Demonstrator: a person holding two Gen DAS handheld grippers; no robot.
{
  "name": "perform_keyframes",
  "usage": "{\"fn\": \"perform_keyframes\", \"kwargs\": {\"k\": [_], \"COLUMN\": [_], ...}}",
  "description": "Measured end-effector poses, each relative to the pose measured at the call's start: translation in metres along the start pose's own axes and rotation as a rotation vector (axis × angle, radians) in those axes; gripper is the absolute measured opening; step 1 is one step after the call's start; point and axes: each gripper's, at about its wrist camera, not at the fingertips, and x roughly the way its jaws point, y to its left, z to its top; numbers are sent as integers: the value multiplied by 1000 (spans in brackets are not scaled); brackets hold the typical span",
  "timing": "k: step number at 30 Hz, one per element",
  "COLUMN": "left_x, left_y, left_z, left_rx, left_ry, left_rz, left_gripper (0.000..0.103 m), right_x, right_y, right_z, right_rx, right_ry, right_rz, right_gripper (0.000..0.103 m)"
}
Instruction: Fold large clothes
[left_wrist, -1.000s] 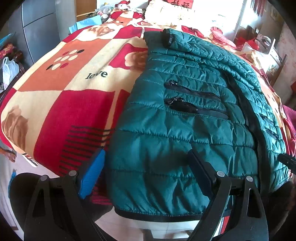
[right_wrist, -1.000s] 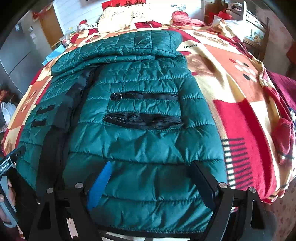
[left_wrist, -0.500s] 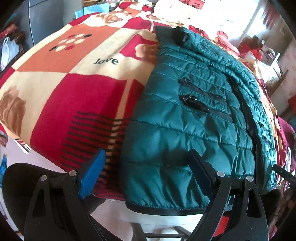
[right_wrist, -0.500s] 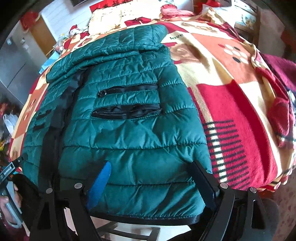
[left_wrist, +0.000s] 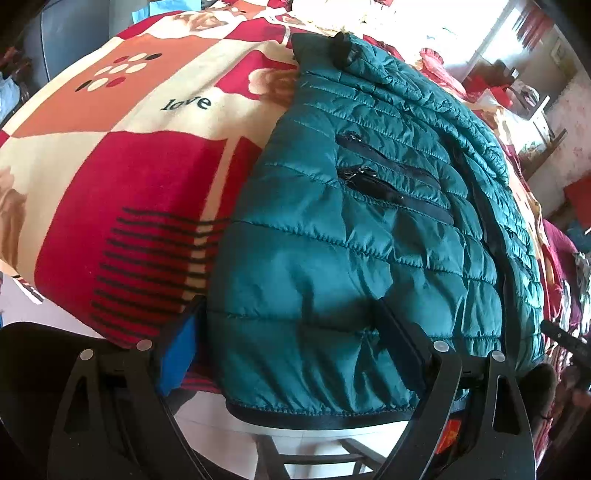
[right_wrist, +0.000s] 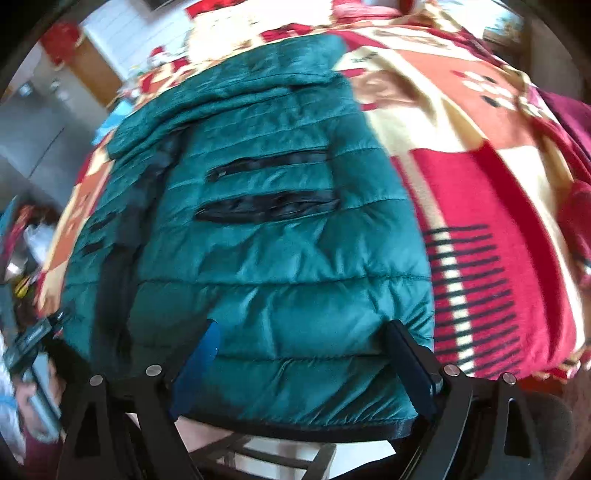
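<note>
The green puffy jacket (left_wrist: 351, 240) lies flat on the red and cream blanket (left_wrist: 122, 184), with its black bottom edge at 6 o'clock. The left gripper (left_wrist: 291, 339) is wide open over the jacket's bottom corner, holding nothing. The right gripper (right_wrist: 306, 354) has just been opening and grips nothing, with the jacket's hem between its jaws.

Both wrist cameras look steeply down from close above the jacket's (left_wrist: 351, 258) hem (right_wrist: 295, 424), left and right corners, sharing its middle.
</note>
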Motion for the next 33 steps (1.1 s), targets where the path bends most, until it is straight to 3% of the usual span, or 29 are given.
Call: {"fn": "perform_keyframes", "kwargs": {"k": [2, 4, 9, 11, 12, 13, 16, 20, 23, 29, 33], "left_x": [0, 1, 1, 1, 1, 1, 0, 0, -1, 6, 6], "left_y": [0, -2, -3, -3, -3, -2, 0, 1, -3, -5, -6], "left_z": [0, 0, -1, -1, -1, -1, 1, 1, 3, 6, 9], "left_rx": [4, 9, 9, 7, 5, 2, -16, -30, -19, 3, -10], "left_ry": [-4, -7, -14, -10, -7, -3, 5, -14, 8, -1, 14], "left_rz": [4, 14, 18, 15, 13, 9, -15, -27, -42, -25, -28], "left_gripper": [90, 90, 90, 90, 90, 90, 90, 90, 90, 90, 90], "right_x": [-9, -15, -9, -5, -5, -5, -6, -2, 6, 2, 9], "right_y": [-11, -34, -63, -61, -55, -50, -34, -27, -33, -33, -36], "right_z": [2, 4, -3, -7, -9, -10, -9, -7, -7, -8, -9], "right_rx": [13, 106, 227, 217, 201, 182, 110, 52, 76, 54, 78], "right_ry": [-31, -51, -11, -11, -26, -34, -49, -48, -44, -82, -68], "right_rz": [-11, -34, 69, 109, 112, 130, 142, 159, 175, 300, 302], "right_gripper": [89, 89, 88, 83, 73, 70, 67, 66, 67, 67, 60]}}
